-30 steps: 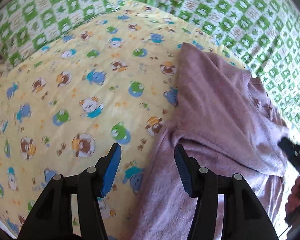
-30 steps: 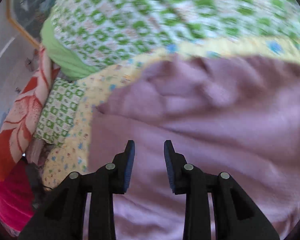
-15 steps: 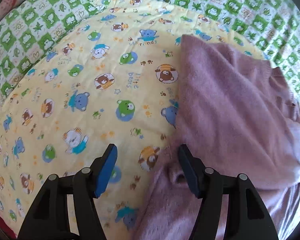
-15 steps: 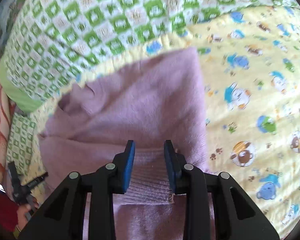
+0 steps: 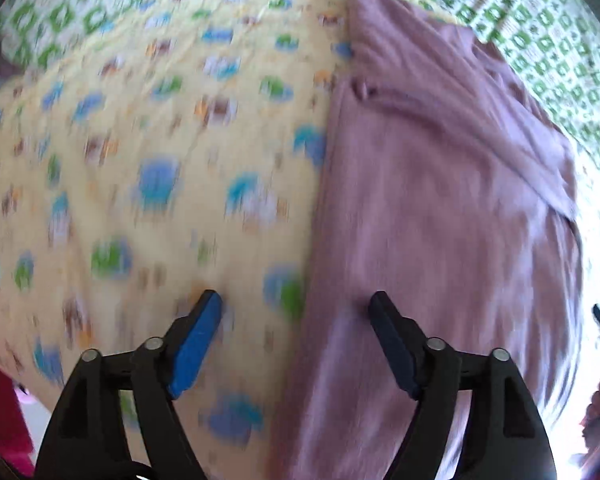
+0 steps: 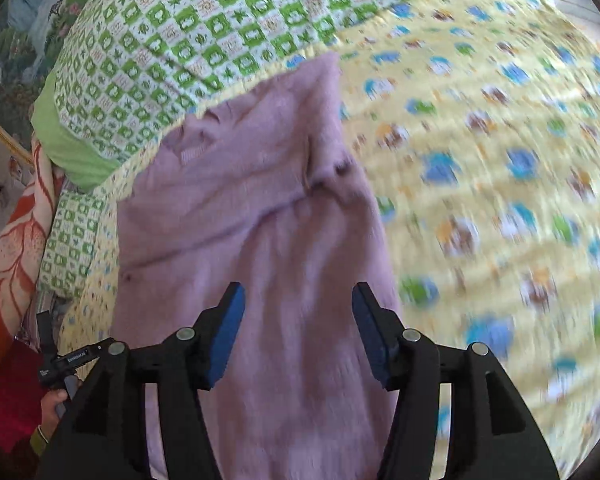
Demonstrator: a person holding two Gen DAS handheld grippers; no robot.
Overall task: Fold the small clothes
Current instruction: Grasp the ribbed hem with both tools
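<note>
White lettering on the black device (image 6: pixel 70 361) is too small to read.

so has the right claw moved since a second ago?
Yes. The right claw has backed down the purple sweater, away from the green checkered quilt; its jaws have just been opening, nothing clamped.

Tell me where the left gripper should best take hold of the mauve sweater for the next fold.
Probably the long straight edge of the mauve sweater bordering the yellow cartoon-print blanket. That edge lies exposed between the open left gripper, so come from the blanket side, sliding one finger under it.
</note>
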